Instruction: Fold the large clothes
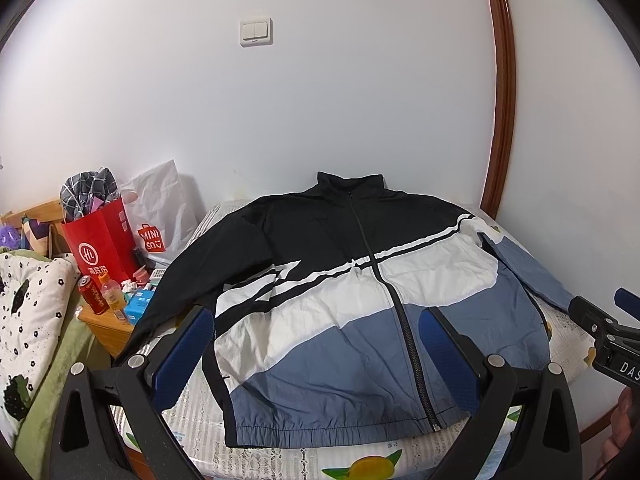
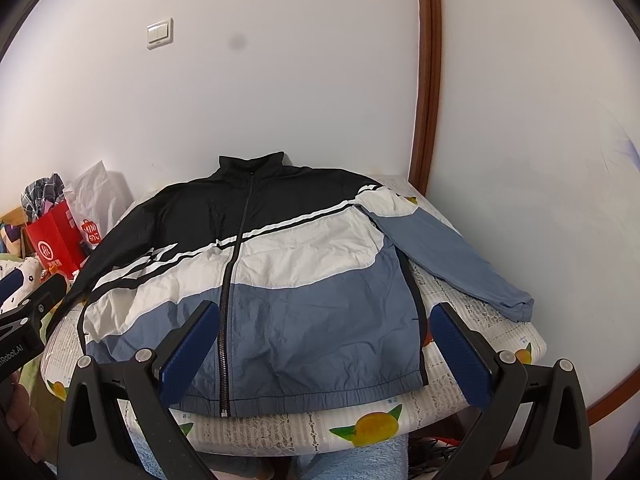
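A black, white and blue zip jacket (image 1: 344, 304) (image 2: 280, 280) lies flat, front up and zipped, on a small table with a lemon-print cloth (image 2: 372, 428). Its collar points at the wall. The blue sleeve (image 2: 452, 256) stretches to the right; the black sleeve (image 1: 168, 280) hangs off the left edge. My left gripper (image 1: 316, 360) hovers open above the hem, nothing between its blue pads. My right gripper (image 2: 326, 356) is open too, over the lower right of the jacket. Each gripper shows at the edge of the other's view.
A wooden nightstand (image 1: 108, 328) at left carries a red paper bag (image 1: 102, 240), a white Miniso bag (image 1: 160, 208), a red can (image 1: 93, 294) and a bottle. A quilt (image 1: 28, 320) lies far left. A white wall and a brown door frame (image 1: 500, 92) stand behind.
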`<move>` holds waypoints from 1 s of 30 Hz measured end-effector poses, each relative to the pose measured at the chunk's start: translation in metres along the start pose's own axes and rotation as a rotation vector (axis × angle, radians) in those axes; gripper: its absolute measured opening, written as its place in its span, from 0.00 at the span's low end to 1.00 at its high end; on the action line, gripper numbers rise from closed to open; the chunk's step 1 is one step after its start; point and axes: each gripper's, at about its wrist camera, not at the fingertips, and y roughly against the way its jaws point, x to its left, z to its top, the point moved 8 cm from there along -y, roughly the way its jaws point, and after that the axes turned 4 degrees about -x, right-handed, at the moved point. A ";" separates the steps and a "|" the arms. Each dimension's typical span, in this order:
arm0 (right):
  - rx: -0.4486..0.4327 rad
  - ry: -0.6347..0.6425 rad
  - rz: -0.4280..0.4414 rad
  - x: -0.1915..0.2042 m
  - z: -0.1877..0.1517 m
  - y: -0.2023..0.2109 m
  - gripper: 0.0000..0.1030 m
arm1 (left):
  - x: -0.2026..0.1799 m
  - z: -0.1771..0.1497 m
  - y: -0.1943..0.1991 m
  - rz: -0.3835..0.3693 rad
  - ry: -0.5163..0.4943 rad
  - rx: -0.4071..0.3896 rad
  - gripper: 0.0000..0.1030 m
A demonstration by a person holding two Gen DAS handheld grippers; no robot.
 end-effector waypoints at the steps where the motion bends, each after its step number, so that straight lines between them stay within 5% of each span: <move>1: 0.000 -0.001 0.000 0.000 0.000 0.000 1.00 | 0.000 0.000 0.000 0.001 0.001 0.003 1.00; 30: -0.019 0.001 -0.014 -0.002 -0.002 0.002 1.00 | -0.003 -0.002 0.008 -0.001 -0.011 -0.044 1.00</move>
